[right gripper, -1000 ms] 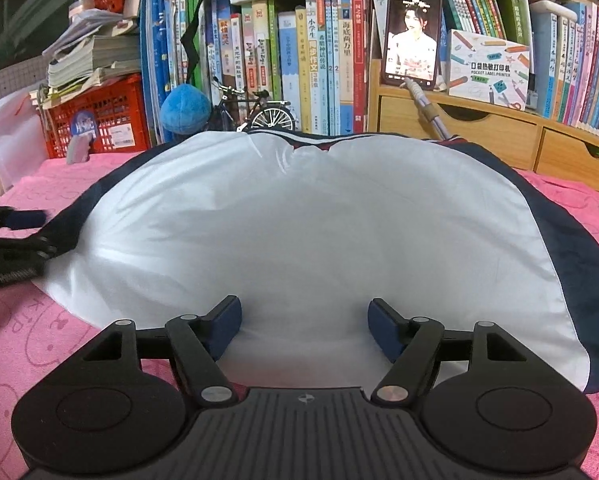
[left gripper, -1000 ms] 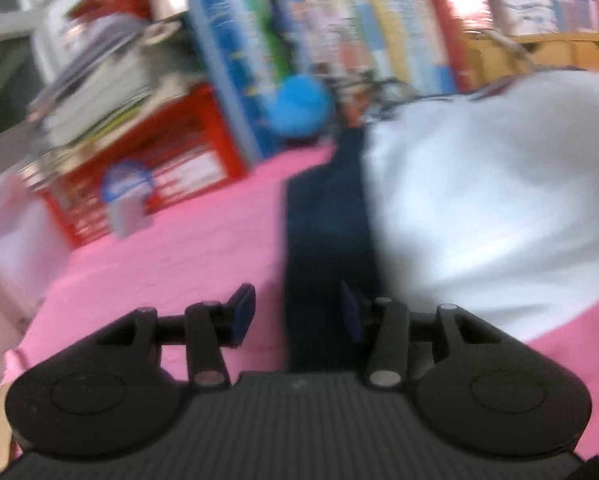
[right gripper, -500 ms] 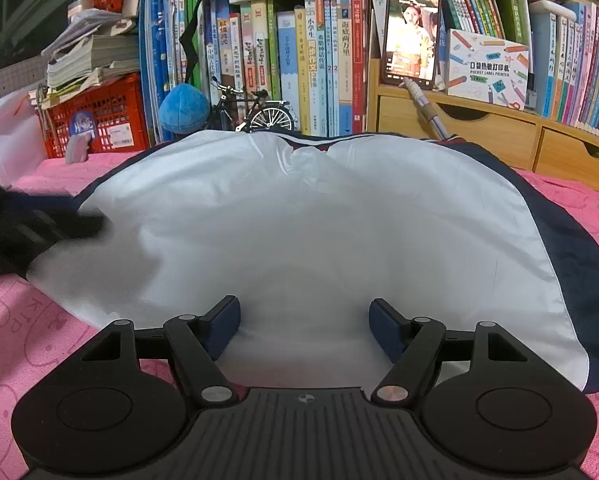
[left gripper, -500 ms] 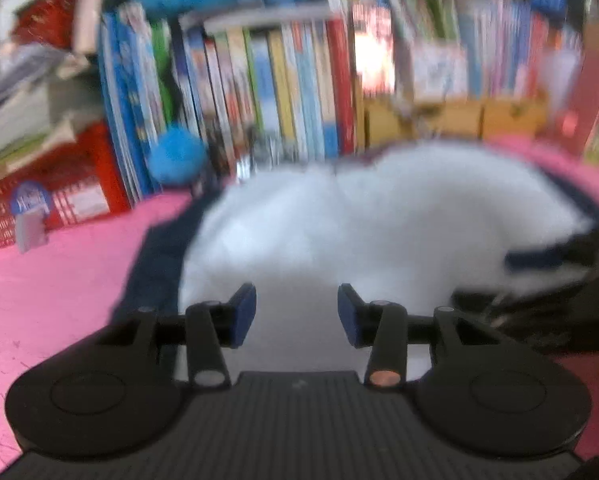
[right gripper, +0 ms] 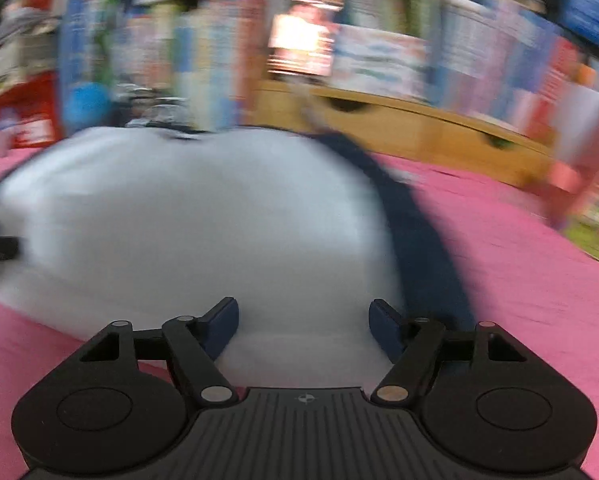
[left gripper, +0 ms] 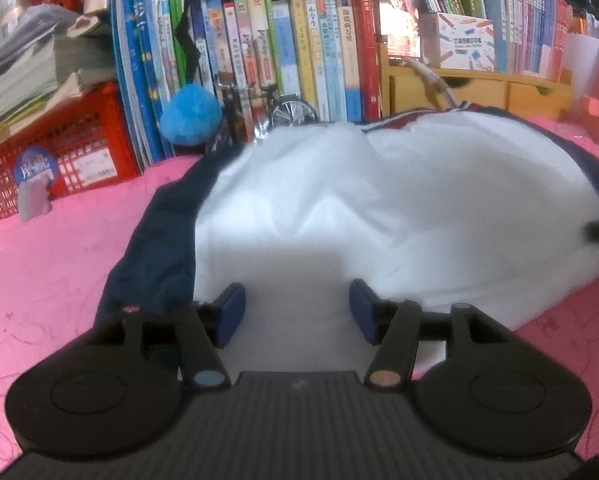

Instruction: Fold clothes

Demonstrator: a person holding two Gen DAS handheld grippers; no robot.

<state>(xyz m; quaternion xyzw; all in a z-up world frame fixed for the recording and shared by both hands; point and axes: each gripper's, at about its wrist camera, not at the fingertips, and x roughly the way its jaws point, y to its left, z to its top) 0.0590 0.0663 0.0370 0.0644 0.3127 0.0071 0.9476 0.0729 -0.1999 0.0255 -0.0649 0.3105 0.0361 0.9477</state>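
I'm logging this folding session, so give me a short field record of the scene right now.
garment: white cloth top with navy sleeves, lying spread out, not yet folded
surface: pink patterned cloth
left gripper: jaws just opened wider, nothing pinched, over the near hem
right gripper: open, empty, view blurred
backdrop: row of upright books, red plastic crate

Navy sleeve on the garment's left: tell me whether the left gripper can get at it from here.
Probably yes. The left gripper is open, nothing pinched, above the white panel's hem. The navy sleeve lies flat beside its left finger on the pink cover, unobstructed.
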